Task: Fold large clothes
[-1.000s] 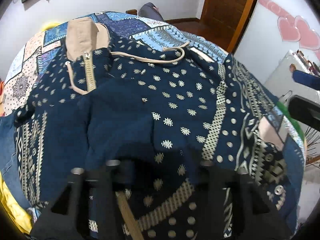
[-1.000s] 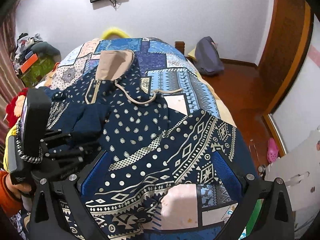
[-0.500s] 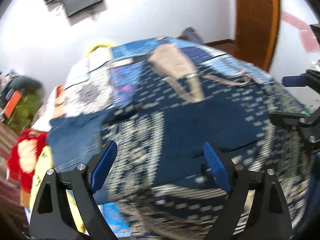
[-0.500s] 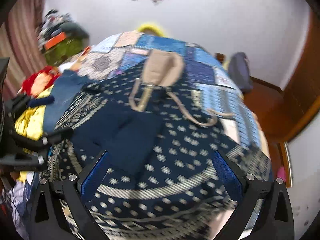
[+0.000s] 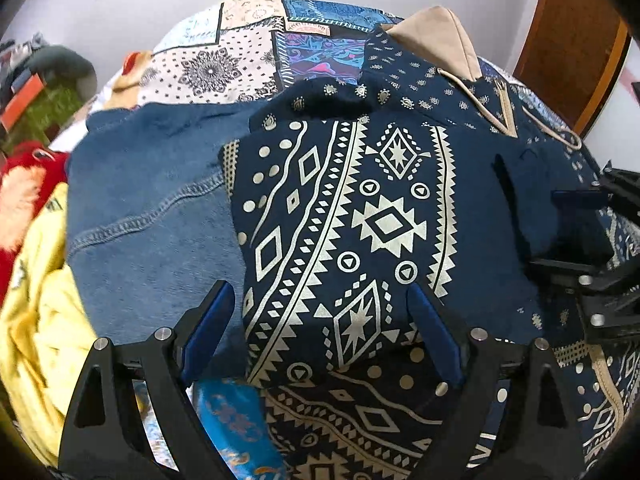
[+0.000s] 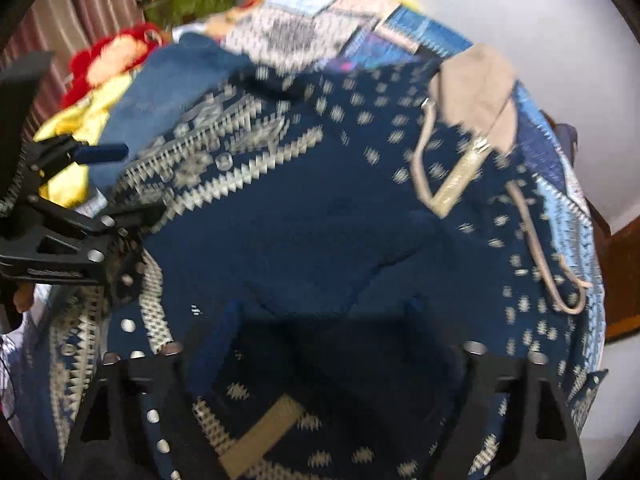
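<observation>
We're looking at the big navy hoodie (image 5: 400, 208) lying on the bed (image 5: 224, 60), hood end pointing far away, long way running twd us. It's soft n floppy, so we're grabbing near the edges. Left tool (image 5: 320, 332) is wide apart. Right tool (image 6: 324, 344) has just been closing; cloth sits btwn, can't tell if pinched.

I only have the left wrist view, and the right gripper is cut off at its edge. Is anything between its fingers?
Observer: Yes. The right gripper straddles plain navy cloth of the hoodie. Its fingers have just been closing but stand well apart.
Operator: Anything else near them?
Observer: A beige band lies on the cloth just below them.
Operator: And behind the yellow garment?
Observer: A striped curtain.
</observation>
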`<state>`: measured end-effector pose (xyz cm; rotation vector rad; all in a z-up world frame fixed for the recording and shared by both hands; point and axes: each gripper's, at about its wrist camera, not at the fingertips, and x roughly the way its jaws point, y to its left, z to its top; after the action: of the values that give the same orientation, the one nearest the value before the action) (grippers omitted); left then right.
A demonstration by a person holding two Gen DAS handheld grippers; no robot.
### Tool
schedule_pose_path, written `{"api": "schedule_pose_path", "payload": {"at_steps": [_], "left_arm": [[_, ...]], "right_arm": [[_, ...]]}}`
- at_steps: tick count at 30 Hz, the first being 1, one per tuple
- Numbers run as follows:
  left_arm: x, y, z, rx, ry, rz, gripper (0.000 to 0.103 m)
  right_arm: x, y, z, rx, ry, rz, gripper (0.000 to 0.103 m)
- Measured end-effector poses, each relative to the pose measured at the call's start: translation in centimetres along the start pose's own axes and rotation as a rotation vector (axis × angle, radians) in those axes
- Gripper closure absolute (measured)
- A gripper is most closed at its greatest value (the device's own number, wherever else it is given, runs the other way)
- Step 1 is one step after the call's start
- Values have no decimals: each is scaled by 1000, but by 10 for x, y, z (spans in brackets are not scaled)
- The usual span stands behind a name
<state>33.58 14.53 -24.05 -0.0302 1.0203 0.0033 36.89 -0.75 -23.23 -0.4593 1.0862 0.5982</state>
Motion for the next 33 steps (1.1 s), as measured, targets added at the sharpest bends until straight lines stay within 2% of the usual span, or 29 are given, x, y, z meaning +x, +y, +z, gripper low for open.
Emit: {"api": "schedule_pose_path", "payload": {"at_steps": [2, 3, 4, 5, 6, 7, 10, 13, 18, 22, 25, 28, 33], "left_arm": [[2, 2, -2, -13, -4, -8, 13], [3, 4, -4, -21, -3, -11, 13], [4, 4, -5, -29, 0, -13, 13], [5, 5, -6, -39, 7, -15, 13], [6, 5, -6, -47, 14, -16, 13], [7, 6, -6, -54, 20, -14, 13], [8, 6, -10, -63, 28, 0, 13], [8, 3, -13, -58, 38, 21, 13], [7, -2, -11, -50, 51, 61, 13], [5, -9, -10, -26, 50, 108, 13], [4, -12, -9, -25, 60, 130, 13], [5, -13, -7, -20, 71, 145, 13], [6, -18, -3, 2, 80, 170, 13]], "right_arm": [[2, 1, 0, -13, -45, -13, 30], [2, 2, 0, -18, -54, -14, 39], [1, 2, 1, -13, -64, -10, 55], [0, 1, 2, -5, -70, -18, 62], [-2, -1, 3, 6, -74, -34, 77], [-4, -3, 4, 20, -80, -48, 84], [-18, -20, 1, 81, -104, 8, 87], [-44, -43, -9, 159, -159, 17, 87], [-87, -80, -32, 255, -238, -15, 88], [-106, -110, -56, 318, -260, -36, 89], [-106, -133, -80, 398, -249, -38, 90], [-92, -153, -104, 464, -201, -51, 90], [-59, -162, -123, 435, -105, -157, 90]]}}
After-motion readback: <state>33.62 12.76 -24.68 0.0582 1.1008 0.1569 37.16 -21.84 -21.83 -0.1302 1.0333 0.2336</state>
